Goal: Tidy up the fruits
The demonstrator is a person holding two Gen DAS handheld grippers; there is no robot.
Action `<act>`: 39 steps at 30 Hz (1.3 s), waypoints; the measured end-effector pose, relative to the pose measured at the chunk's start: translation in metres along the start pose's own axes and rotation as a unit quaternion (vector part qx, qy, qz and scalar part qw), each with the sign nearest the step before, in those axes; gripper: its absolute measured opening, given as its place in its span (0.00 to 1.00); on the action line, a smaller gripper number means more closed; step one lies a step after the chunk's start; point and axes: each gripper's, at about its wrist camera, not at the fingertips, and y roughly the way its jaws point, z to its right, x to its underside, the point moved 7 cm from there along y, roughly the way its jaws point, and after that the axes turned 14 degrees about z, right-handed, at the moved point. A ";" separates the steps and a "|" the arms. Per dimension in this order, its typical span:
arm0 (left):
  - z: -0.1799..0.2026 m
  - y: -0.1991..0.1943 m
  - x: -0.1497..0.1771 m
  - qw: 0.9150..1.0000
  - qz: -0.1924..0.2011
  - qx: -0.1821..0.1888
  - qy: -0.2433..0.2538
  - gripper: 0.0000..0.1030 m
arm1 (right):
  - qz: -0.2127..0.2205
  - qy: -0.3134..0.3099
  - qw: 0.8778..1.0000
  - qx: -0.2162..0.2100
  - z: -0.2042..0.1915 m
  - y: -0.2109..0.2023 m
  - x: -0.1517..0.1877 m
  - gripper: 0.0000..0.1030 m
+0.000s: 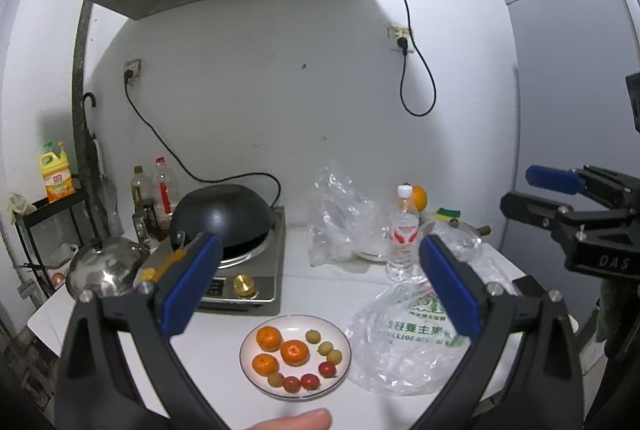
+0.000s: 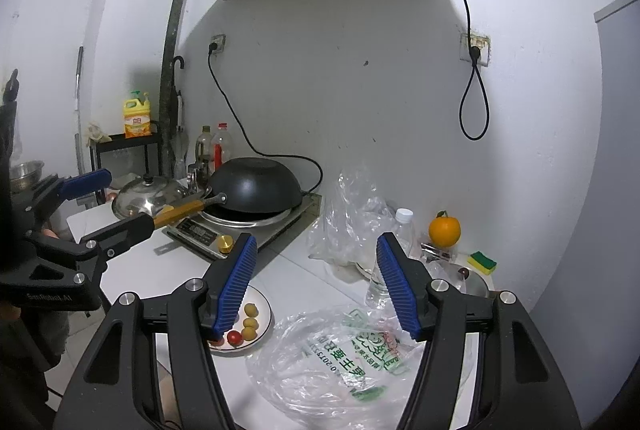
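Two grippers are raised above the white counter, and neither holds anything. At far left, a steel pot lid (image 1: 105, 266) lies on the counter beside an induction cooker (image 1: 248, 272) carrying an upturned black wok (image 1: 224, 213). The left gripper (image 1: 320, 286) has its jaws spread wide and empty, hovering over the white plate (image 1: 248, 370) near the counter's front edge. The plate carries the task's fruit, already grouped: three mandarins (image 1: 294, 351) on its left half, a few small yellow-green fruits (image 1: 325, 346) toward the right, and three cherry tomatoes (image 1: 310, 381) along the near rim. Just right of the plate lies a crumpled printed plastic bag (image 2: 340, 362), with a water bottle (image 1: 403, 230) standing behind it. The right gripper (image 2: 316, 286) is likewise released and wide open, poised above that bag. One large orange (image 2: 444, 229) sits at the back right of the counter, next to a yellow-and-green sponge (image 2: 482, 262), well apart from the plate. Judging by this layout, sorting appears nearly complete; the remaining candidate is the orange. To fetch it well, approach with the right gripper from above and in front, keep clear of the bottle, centre both pads on the widest part, and close gently to avoid rolling it.
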 end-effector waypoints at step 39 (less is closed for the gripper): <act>0.007 0.004 0.002 1.000 -0.005 0.015 -0.006 0.97 | -0.006 0.003 1.000 -0.001 0.001 0.001 0.004 0.64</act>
